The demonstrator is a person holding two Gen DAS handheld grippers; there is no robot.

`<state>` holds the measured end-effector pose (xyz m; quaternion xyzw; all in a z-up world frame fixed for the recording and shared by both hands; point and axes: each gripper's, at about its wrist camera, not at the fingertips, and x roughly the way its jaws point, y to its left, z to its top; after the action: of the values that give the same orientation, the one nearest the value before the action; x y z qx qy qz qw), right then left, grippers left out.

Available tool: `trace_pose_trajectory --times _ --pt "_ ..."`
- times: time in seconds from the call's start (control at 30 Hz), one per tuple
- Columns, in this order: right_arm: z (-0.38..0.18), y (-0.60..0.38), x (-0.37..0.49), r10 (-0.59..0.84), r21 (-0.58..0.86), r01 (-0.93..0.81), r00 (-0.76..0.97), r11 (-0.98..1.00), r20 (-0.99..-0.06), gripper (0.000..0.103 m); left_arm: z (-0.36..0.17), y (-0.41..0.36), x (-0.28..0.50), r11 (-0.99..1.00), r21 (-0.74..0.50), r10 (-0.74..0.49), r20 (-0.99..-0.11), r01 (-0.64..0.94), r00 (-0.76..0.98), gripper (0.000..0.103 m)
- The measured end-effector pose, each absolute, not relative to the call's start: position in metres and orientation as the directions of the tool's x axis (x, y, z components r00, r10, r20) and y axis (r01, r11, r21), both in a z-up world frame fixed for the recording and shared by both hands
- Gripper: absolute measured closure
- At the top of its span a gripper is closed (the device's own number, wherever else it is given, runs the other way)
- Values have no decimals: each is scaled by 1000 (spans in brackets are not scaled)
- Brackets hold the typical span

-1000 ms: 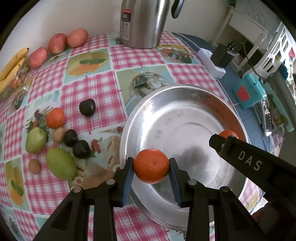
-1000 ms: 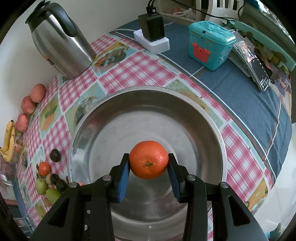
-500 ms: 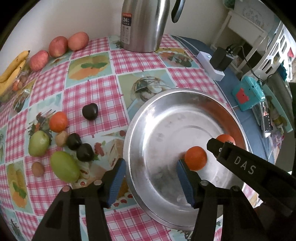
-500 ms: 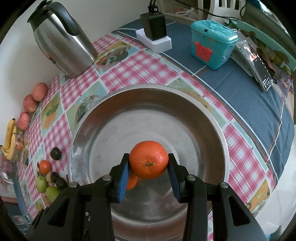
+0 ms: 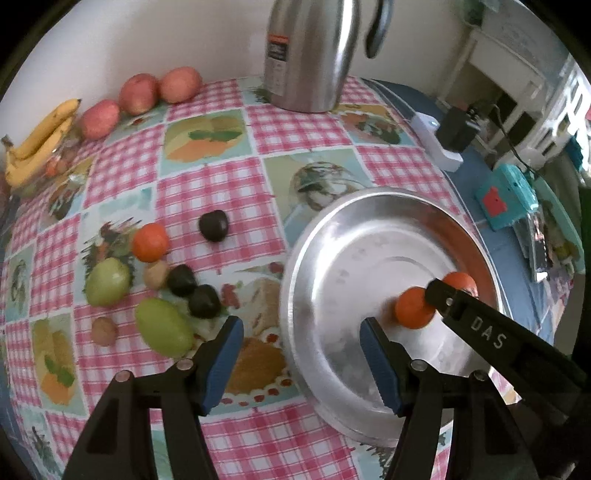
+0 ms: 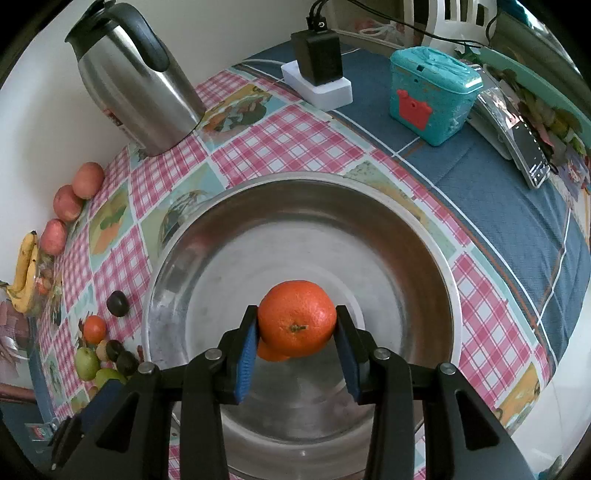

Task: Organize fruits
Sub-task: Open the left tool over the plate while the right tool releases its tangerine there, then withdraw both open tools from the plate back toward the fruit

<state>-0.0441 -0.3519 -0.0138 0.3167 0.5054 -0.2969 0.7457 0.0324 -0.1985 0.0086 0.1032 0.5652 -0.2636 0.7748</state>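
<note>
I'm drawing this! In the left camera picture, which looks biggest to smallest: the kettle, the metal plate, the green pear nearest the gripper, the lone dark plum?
1. metal plate
2. kettle, partly cut off at the top
3. green pear
4. dark plum

The plate sits nearer the camera, which helps it look bigger.

wall (image 5: pixel 129 40): plain pale, close behind table | table cover: pink-checked cloth (image 5: pixel 207 192) with picture squares, beside a blue cloth (image 6: pixel 491 192) | furniture: white shelf unit (image 5: pixel 491 62) at far right, white plastic chair (image 6: pixel 454 14) behind | light: soft daylight

Steel kettle (image 6: pixel 140 85), teal box (image 6: pixel 432 96)
</note>
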Motion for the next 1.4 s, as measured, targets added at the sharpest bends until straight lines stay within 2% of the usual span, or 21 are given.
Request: trace_pose_trajectory --times 0.27,0.37,0.43,0.67,0.77,0.83,1.4 --pt "-17 -352 -44 -109 174 764 305 621 -946 59 5 -153 62 931 -152 -234 -946 332 223 28" --pt "-14 -350 -43 -128 162 761 307 628 -943 50 1 -136 70 951 -163 -222 -952 263 212 24" --pt "-12 -349 -42 -141 154 756 310 636 -940 48 -1 -126 75 960 -169 -215 -955 223 206 21" --pt "-10 -342 -38 -141 154 734 324 661 -936 36 -1 -107 82 973 -161 -196 -953 163 229 1" --pt "-11 -339 -36 -141 150 727 323 670 -936 34 0 -101 84 976 -145 -182 -951 161 250 0" --pt "-11 -337 -34 -138 146 717 322 682 -937 25 1 -96 86 977 -143 -180 -949 157 260 0" --pt "-4 -279 -5 -71 151 522 380 840 -922 25 13 -61 93 988 -110 -140 -929 106 342 0"
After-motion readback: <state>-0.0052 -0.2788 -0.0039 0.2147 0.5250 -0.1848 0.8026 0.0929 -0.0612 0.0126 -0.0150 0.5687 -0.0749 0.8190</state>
